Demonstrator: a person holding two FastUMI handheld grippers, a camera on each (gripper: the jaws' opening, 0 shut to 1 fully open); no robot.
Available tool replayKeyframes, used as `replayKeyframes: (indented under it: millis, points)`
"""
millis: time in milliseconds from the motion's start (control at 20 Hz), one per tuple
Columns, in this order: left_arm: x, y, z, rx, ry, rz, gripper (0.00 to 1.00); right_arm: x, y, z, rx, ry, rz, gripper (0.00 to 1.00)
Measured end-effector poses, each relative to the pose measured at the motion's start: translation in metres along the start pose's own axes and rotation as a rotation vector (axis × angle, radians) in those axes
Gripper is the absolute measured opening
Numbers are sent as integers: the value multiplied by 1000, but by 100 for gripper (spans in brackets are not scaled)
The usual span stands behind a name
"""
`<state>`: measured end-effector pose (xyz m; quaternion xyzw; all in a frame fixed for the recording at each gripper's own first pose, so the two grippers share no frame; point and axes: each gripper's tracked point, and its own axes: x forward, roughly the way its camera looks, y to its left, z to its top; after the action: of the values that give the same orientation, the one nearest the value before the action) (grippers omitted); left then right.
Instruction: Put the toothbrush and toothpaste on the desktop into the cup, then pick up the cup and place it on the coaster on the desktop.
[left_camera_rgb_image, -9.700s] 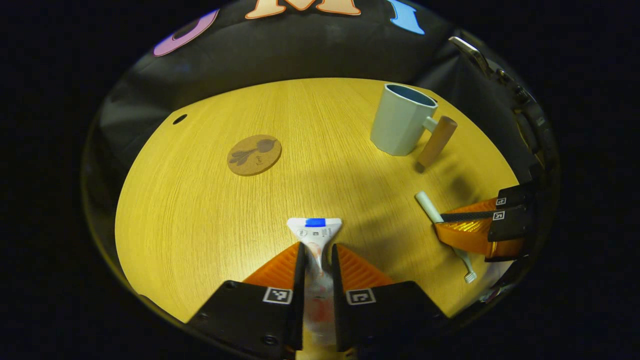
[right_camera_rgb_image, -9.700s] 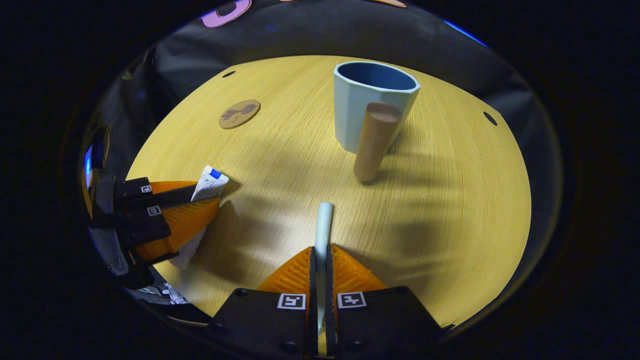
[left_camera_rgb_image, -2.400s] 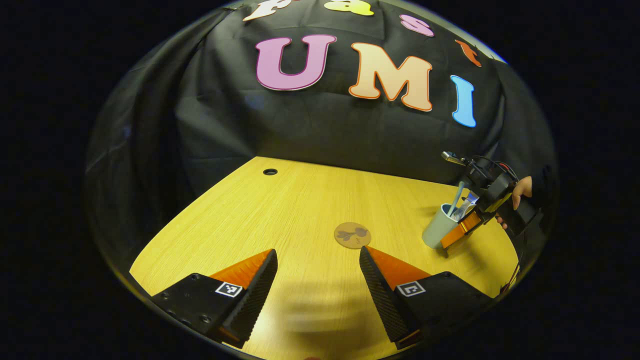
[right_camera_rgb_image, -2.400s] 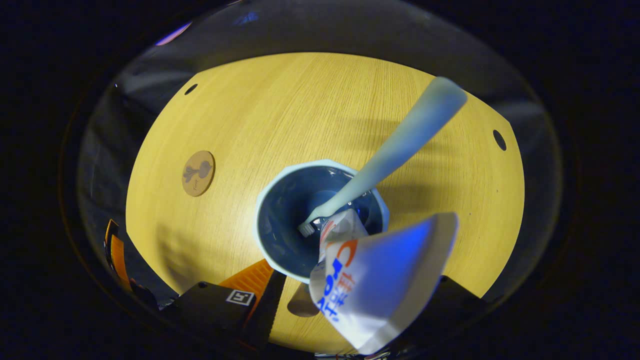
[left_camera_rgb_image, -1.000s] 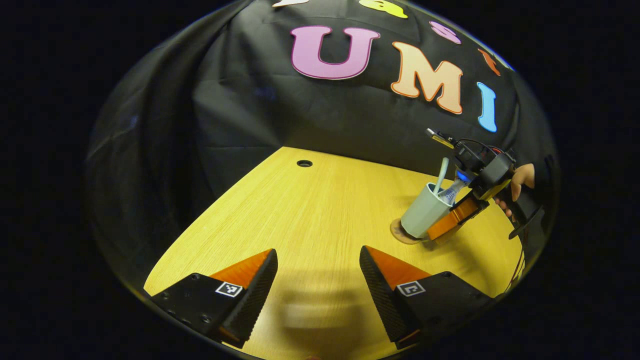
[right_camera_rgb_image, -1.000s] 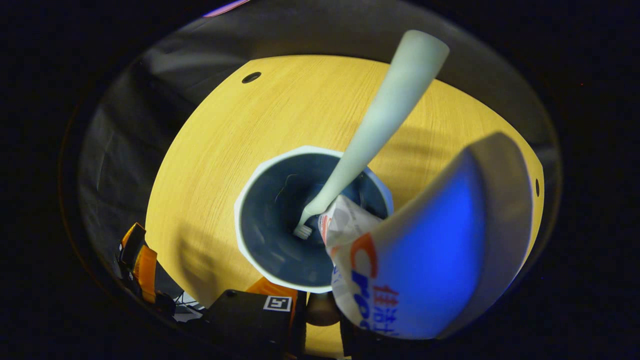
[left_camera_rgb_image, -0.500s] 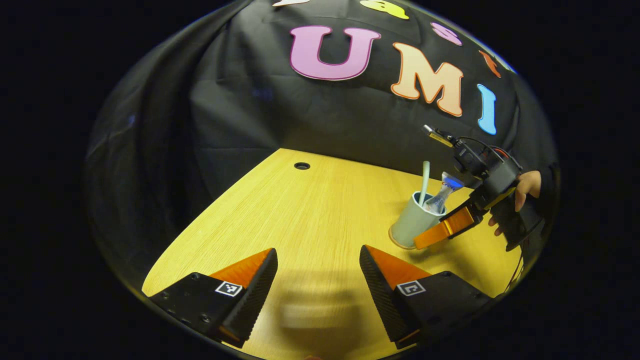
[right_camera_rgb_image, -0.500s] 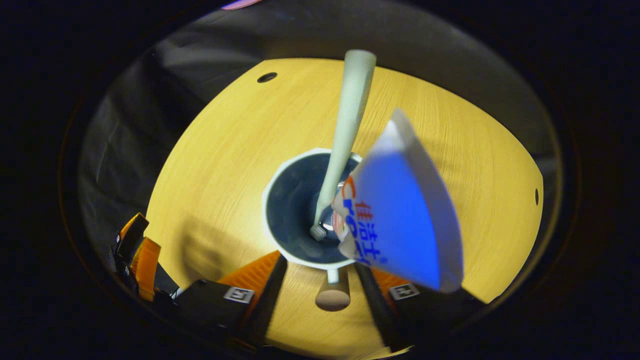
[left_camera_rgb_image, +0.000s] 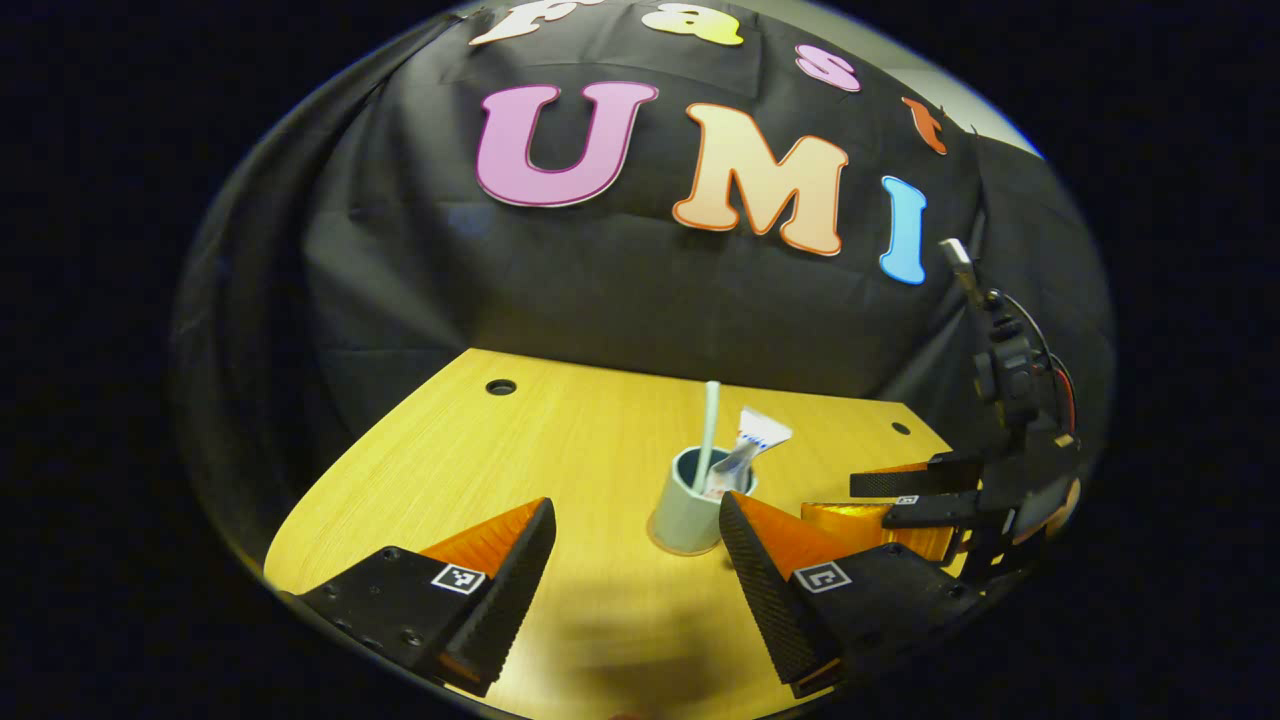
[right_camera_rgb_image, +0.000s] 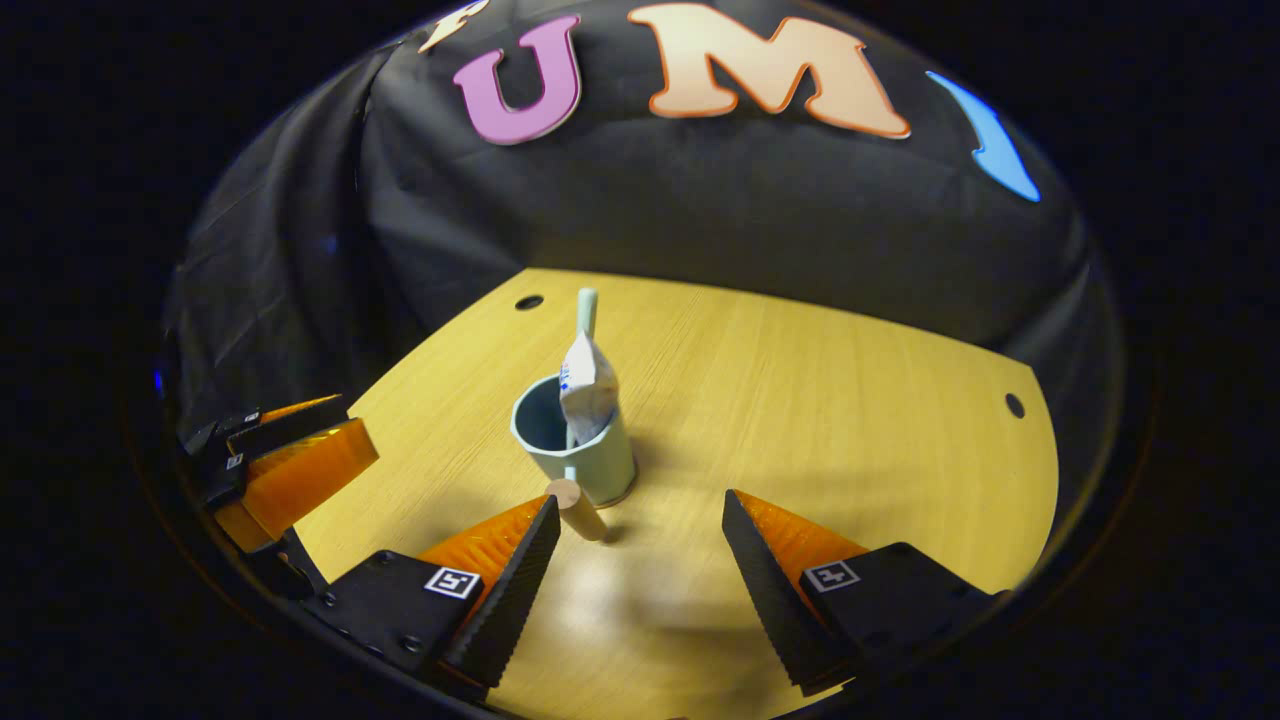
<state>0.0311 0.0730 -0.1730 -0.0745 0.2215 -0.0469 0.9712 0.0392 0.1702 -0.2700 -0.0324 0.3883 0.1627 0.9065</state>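
the cup (left_camera_rgb_image: 686, 515) stands upright near the middle of the wooden tabletop (left_camera_rgb_image: 560, 450), with the toothbrush (left_camera_rgb_image: 708, 430) and the toothpaste (left_camera_rgb_image: 742, 452) both sticking up out of it. the toothbrush stands nearly straight, handle end up, and the toothpaste tube leans to the right against the rim, its flat crimped end on top. in the right gripper view the cup (right_camera_rgb_image: 575, 435) shows its wooden handle (right_camera_rgb_image: 578, 508) pointing toward the near edge, the toothbrush (right_camera_rgb_image: 586, 312) rising behind the toothpaste (right_camera_rgb_image: 588, 388). a thin brown edge shows under the cup's base there, so it seems to sit on the coaster (right_camera_rgb_image: 625, 495), though most of the coaster is hidden by the cup.

the left gripper (left_camera_rgb_image: 636, 560) hangs over the near part of the tabletop, its fingers spread wide with nothing between them; the cup is just beyond them, apart from both. the right gripper (right_camera_rgb_image: 640, 560) is also spread wide and holds nothing, with the cup's handle just beside its left finger (right_camera_rgb_image: 505, 590) but not gripped. from the left gripper view the right gripper (left_camera_rgb_image: 905, 500) shows at the right of the cup, apart from it. from the right gripper view the left gripper (right_camera_rgb_image: 285, 460) shows at the left edge, well apart from the cup.
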Motion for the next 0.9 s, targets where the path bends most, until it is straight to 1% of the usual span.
replayKeyframes:
  millis: [100,200,250,350,450,600,650,700,800,900]
  points:
    - [-3,-20,15,16,-36,-1,95,-25,-21,19,21,-131,-47,99]
    - [-10,-41,33,39,-85,1,95,-51,-50,37,31,-235,-113,99]
    - [-12,-50,43,43,-115,-2,95,-63,-60,44,41,-281,-134,99]
    - [-17,-69,58,38,-160,-6,95,-94,-81,63,81,-379,-160,99]
    - [-20,-84,68,33,-183,-16,95,-121,-96,74,101,-451,-168,99]
    - [-24,-101,81,37,-212,-24,94,-148,-124,83,113,-501,-187,99]
    - [-24,-105,85,40,-220,-25,94,-150,-128,84,119,-511,-191,96]
    - [-24,-109,88,44,-226,-26,95,-153,-131,87,123,-518,-192,99]
    - [-24,-114,94,58,-238,-29,95,-158,-133,96,128,-540,-185,99]
    - [-26,-117,99,78,-250,-27,95,-162,-128,100,123,-555,-161,99]
